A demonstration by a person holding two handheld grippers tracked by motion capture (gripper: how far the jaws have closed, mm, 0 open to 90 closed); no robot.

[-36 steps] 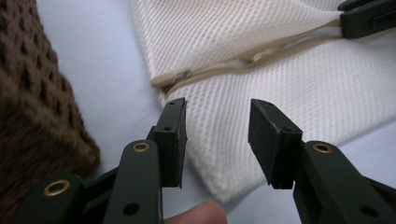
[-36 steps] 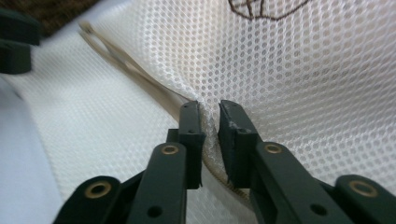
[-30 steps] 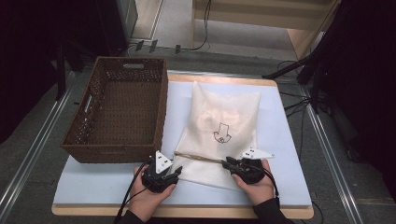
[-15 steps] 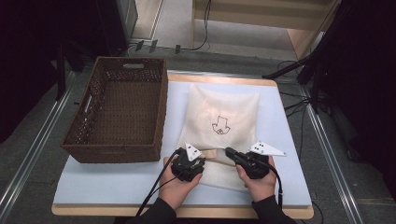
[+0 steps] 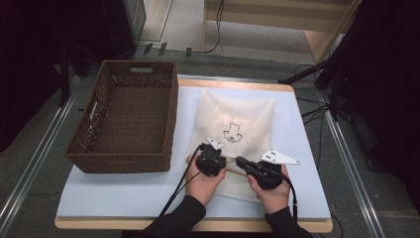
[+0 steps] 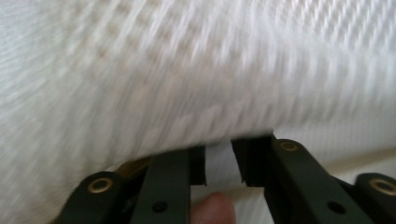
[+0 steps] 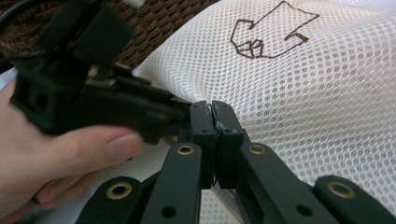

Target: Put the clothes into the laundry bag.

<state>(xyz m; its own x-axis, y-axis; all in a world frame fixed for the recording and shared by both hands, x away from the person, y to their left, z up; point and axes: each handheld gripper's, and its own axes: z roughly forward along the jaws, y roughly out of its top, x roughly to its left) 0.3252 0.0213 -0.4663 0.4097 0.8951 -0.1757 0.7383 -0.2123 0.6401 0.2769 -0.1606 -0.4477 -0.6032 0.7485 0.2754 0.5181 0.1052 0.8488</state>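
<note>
Two claws at mesh bag (image 5: pixel 236 134) near edge, right claw (image 7: pixel 212 109) clamping it

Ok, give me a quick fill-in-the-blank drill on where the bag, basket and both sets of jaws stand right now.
1. The white mesh bag lies flat on the pale blue mat, to the ____ of the wicker basket in the high view.
2. The right gripper has its jaws ____ on the bag's near edge.
3. The left gripper shows a narrow ____ between its jaws, which have just been closing.
4. The dark outline drawn on the bag is an ____.

Missing words: right; shut; gap; arrow
</note>
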